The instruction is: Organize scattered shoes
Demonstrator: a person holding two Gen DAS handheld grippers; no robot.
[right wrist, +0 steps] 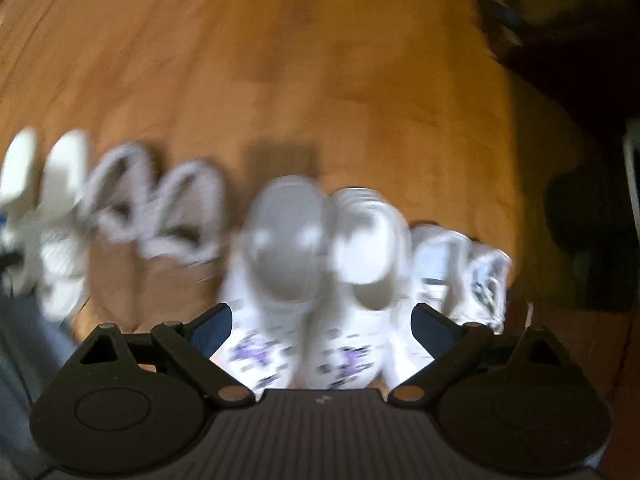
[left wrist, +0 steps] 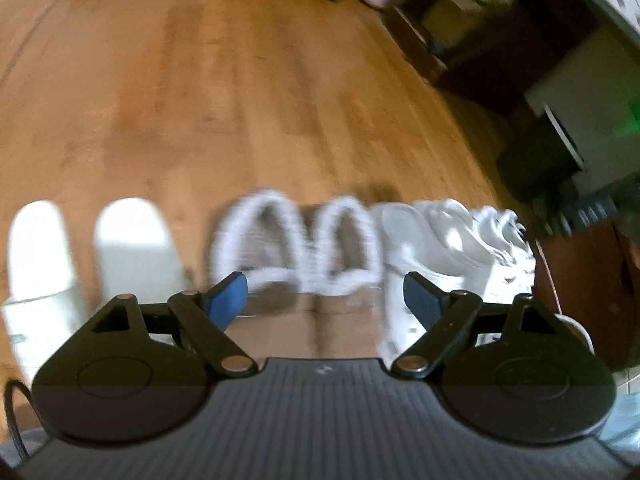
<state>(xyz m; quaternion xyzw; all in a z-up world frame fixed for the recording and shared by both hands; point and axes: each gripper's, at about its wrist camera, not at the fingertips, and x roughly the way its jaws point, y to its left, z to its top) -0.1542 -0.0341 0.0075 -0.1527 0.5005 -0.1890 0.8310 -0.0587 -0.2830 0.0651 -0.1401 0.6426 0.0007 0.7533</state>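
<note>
The shoes stand in a row on the wooden floor (left wrist: pixel 200 80), side by side with their toes pointing the same way. Both pictures are blurry. In the left wrist view, the left gripper (left wrist: pixel 326 300) has its jaws wide apart, and nothing is between its blue pads (left wrist: pixel 228 296). Above it in the picture is a pair of brown slippers with fluffy white trim (left wrist: pixel 296 240). To the left of them is a pair of plain white slippers (left wrist: pixel 88 240). To the right is a row of white sneakers (left wrist: pixel 460 236), and past them is dark furniture (left wrist: pixel 580 272). In the right wrist view, the right gripper (right wrist: pixel 322 324) also has its jaws wide apart, and they hold nothing. It hangs over a pair of white clogs with purple decorations (right wrist: pixel 320 248), which show between its fingers but do not look gripped. To the right of the clogs is 1 pair of white sneakers with dark marks (right wrist: pixel 464 272). To the left, the fluffy slippers (right wrist: pixel 152 208) and the plain white ones (right wrist: pixel 44 184) show again.
</note>
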